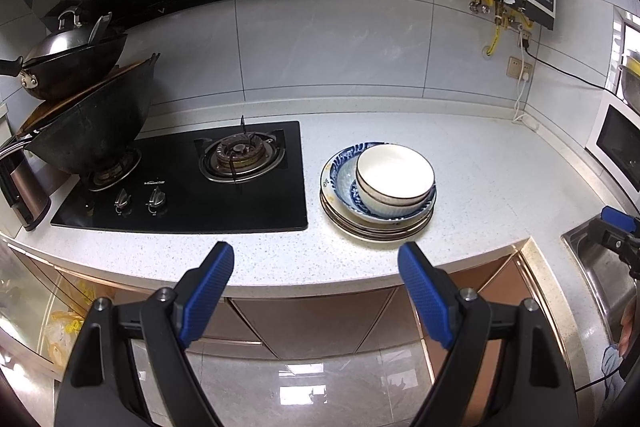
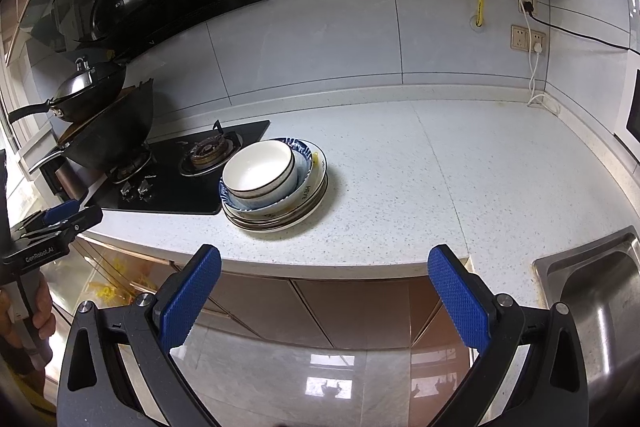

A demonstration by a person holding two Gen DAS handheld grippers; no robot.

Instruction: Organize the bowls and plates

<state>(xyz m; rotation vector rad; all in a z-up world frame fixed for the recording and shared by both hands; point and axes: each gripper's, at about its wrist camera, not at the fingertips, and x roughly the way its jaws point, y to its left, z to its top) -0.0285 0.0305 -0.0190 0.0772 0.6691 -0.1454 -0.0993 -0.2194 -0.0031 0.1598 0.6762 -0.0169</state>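
White round bowls (image 1: 395, 174) nest in a blue-patterned bowl (image 1: 344, 173) atop stacked plates (image 1: 376, 227) on the speckled bench (image 1: 480, 163). Left tool (image 1: 316, 259) and right tool (image 2: 324, 263): jaws apart, empty.

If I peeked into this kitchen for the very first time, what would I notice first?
You'd spot the white bowl first, sitting on top of a blue patterned bowl and a pile of plates on the speckled counter, just right of the black gas stove. Next, two dark woks stacked on the stove's left burner. Close up, the open blue fingers hold nothing.
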